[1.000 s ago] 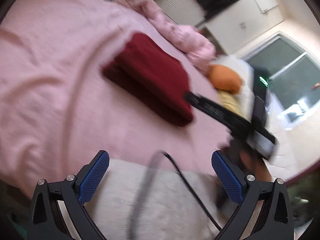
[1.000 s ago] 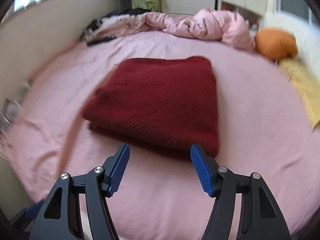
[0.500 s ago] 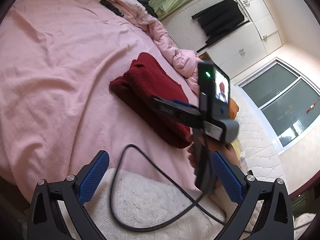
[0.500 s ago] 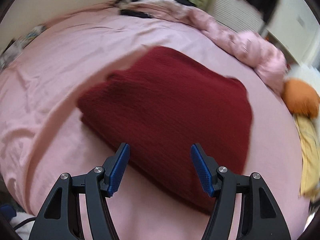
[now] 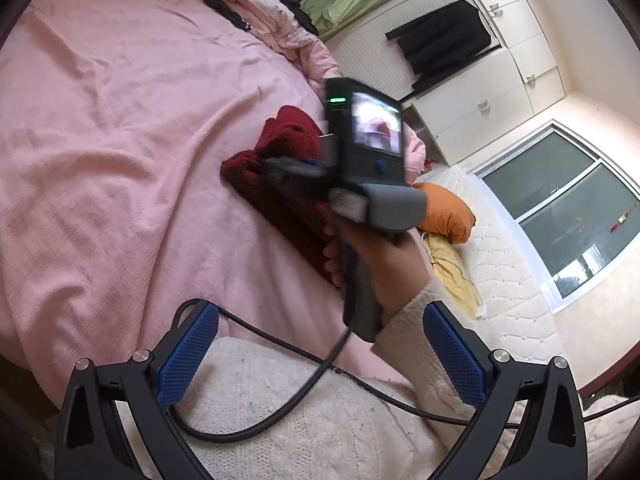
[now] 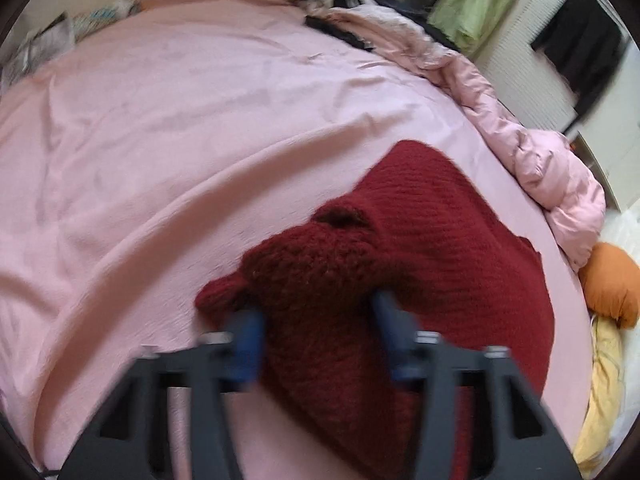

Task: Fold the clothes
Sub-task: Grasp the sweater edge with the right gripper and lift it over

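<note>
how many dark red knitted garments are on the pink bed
1. The dark red sweater lies folded on the pink bed sheet, near the crumpled pink duvet. The right gripper has bunched its near edge between its jaws. More clothes may hide in the far pile.

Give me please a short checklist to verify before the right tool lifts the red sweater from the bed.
1. Right tool closed on the red sweater: ok, its jaws have just been closing and knit bunches between the blue pads.
2. Both folded layers caught: cannot tell.
3. Left tool free: ok, open, empty.
4. Black cable away from the sweater: ok, it lies nearer the person.
5. Pink sheet not pinched: cannot tell.
</note>
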Demonstrator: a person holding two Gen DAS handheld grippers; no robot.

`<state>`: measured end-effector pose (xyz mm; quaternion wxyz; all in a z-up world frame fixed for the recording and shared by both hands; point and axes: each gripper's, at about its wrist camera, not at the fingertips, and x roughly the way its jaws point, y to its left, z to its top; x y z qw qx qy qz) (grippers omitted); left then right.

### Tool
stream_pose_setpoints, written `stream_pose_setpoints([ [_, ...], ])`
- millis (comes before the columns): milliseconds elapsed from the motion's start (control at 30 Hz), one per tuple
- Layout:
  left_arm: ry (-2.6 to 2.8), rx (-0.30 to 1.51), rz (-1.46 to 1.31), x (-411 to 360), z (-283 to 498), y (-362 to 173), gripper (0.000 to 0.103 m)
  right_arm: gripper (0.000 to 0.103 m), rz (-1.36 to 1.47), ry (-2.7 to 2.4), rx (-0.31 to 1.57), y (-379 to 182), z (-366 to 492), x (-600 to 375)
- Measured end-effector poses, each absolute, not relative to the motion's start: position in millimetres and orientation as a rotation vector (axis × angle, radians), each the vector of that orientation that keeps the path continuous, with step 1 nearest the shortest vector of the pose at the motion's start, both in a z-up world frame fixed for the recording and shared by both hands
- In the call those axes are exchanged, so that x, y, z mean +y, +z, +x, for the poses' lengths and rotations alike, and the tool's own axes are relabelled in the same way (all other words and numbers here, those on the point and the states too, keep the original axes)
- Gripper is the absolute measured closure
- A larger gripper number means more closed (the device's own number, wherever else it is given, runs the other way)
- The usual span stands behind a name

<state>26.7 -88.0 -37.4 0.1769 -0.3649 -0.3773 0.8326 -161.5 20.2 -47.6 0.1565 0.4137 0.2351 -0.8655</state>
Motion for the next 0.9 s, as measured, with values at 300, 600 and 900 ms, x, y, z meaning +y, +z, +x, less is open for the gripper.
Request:
stream_pose_setpoints([
  [300,2.372,-1.061,-1.052,-87,26,-38,0.0,0.081,1.215,-2.527,0.107,-4,-174,101],
  [600,2.404,-1.033,-1.08,-81,27,-35,0.0,0.081,1.131,-2.766,-0.504,53,-136,308],
  [900,2.458,-0.984,-1.127,-71,26,-29,0.0,0.081,1.33,-2.921,-0.983,-24,-16,496],
])
